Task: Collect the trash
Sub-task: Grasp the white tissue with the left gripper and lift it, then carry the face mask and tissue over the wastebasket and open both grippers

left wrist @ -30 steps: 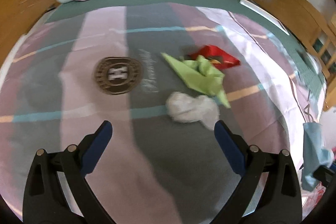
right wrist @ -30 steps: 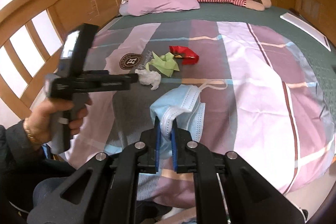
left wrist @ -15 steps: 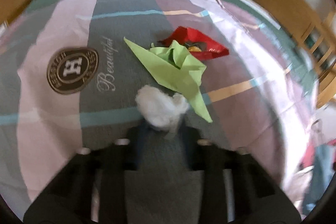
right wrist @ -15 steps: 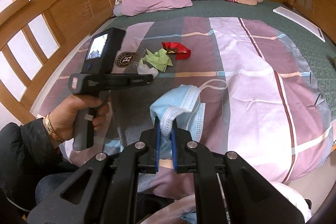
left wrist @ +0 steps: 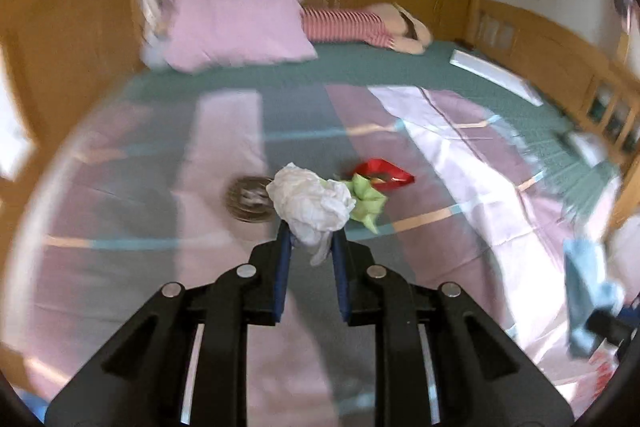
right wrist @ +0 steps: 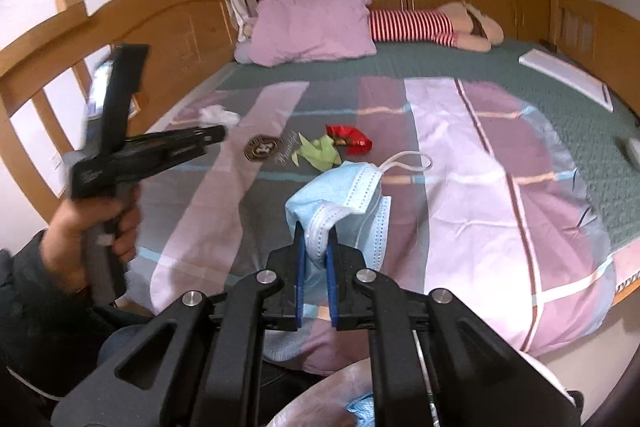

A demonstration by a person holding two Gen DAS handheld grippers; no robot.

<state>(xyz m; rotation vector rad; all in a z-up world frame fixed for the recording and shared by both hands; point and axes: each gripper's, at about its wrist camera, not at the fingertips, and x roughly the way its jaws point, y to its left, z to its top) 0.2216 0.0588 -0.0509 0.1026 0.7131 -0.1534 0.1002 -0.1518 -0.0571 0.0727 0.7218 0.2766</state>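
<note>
Up close in the left wrist view, the left gripper has a crumpled white tissue between its blue pads, the jaws narrow and closing on the wad, which is lifted clear of the striped bedspread. Behind it on the bedspread lie a crumpled green paper and, just beyond and touching it, a red wrapper, with a round brown emblem partly hidden by the tissue. A pink pillow and a red-striped soft toy rest at the head of the bed. Much of this view is blurred.

From the right wrist view, the right gripper stands with jaws narrow, clamped on a folded light-blue face mask whose white ear loop hangs out to the right. A person's hand at the left edge holds up the left gripper above the bedspread, the white tissue at its tip. Green paper and red wrapper sit together near the emblem, well apart from both grippers. At the bottom edge, part of a translucent plastic bag shows
</note>
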